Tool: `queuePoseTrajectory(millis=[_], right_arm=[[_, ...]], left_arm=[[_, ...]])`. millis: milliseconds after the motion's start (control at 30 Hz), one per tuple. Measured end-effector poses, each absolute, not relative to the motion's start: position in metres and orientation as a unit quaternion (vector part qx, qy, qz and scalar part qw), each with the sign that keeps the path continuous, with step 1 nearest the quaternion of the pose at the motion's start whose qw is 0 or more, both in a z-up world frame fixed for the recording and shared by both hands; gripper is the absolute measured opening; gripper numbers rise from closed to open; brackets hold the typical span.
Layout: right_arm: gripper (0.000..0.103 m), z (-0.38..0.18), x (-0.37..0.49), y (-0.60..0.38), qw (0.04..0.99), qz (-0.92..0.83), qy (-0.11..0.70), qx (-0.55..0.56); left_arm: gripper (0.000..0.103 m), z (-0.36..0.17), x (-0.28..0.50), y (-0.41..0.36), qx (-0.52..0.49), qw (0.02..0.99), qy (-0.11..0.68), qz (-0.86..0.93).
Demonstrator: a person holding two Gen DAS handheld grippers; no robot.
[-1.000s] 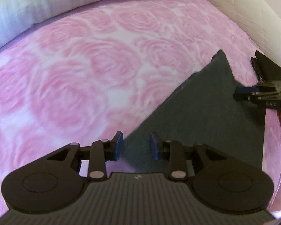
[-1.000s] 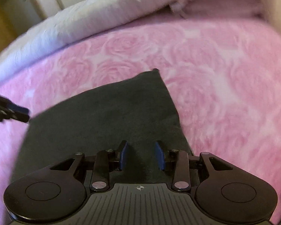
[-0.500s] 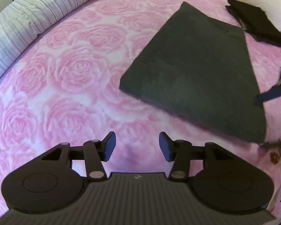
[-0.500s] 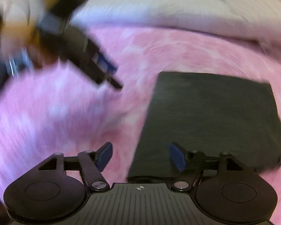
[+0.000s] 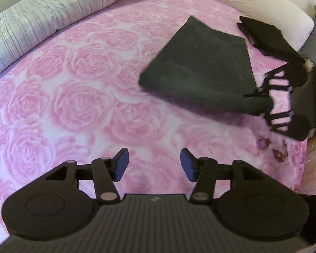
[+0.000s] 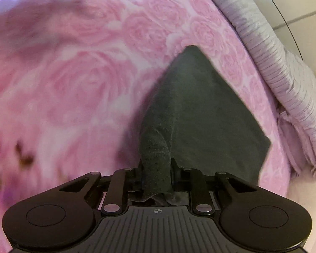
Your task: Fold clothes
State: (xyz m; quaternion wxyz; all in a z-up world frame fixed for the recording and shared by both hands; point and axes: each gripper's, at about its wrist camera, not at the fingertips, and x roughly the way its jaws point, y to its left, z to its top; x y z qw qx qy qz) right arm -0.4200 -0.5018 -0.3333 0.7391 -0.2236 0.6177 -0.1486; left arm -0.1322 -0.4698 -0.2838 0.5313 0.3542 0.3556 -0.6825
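Your right gripper [image 6: 157, 179] is closing on a bunched corner of the folded cloth [image 5: 200, 67] on the bed [image 5: 73, 105]; your left gripper [image 5: 154, 164] hangs open, empty. Pull one-handed and the fold may sag open.

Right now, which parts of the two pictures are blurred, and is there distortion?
Left wrist view: mostly sharp; the folded dark garment and right gripper are slightly smeared. Right wrist view: the pink rose blanket is strongly blurred at left. Both are fisheye, bending the edges.
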Motion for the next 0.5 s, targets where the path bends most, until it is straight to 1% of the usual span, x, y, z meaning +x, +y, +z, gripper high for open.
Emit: queuePoseTrajectory(millis=[67, 167, 267, 333, 400, 500], right_arm=[[0.019, -0.315, -0.450, -0.499, 0.733, -0.133, 0.625, -0.235], [0.019, -0.301, -0.515, -0.504, 0.706, -0.114, 0.652, -0.252], [0.020, -0.302, -0.581, -0.528, 0.671, -0.111, 0.683, -0.268], [0.021, -0.307, -0.612, -0.533, 0.659, -0.098, 0.686, -0.293], [0.024, -0.306, -0.625, -0.525, 0.670, -0.094, 0.662, -0.321], [0.031, -0.305, -0.624, -0.514, 0.676, -0.138, 0.658, -0.301]], left_arm=[[0.049, -0.280, -0.142, -0.473, 0.351, 0.525, 0.351, -0.691], [0.049, -0.279, -0.161, -0.489, 0.347, 0.515, 0.352, -0.700], [0.049, -0.281, -0.190, -0.519, 0.356, 0.493, 0.347, -0.714], [0.049, -0.283, -0.211, -0.542, 0.369, 0.477, 0.332, -0.725], [0.049, -0.283, -0.234, -0.569, 0.383, 0.459, 0.316, -0.737], [0.051, -0.284, -0.261, -0.615, 0.394, 0.436, 0.302, -0.751]])
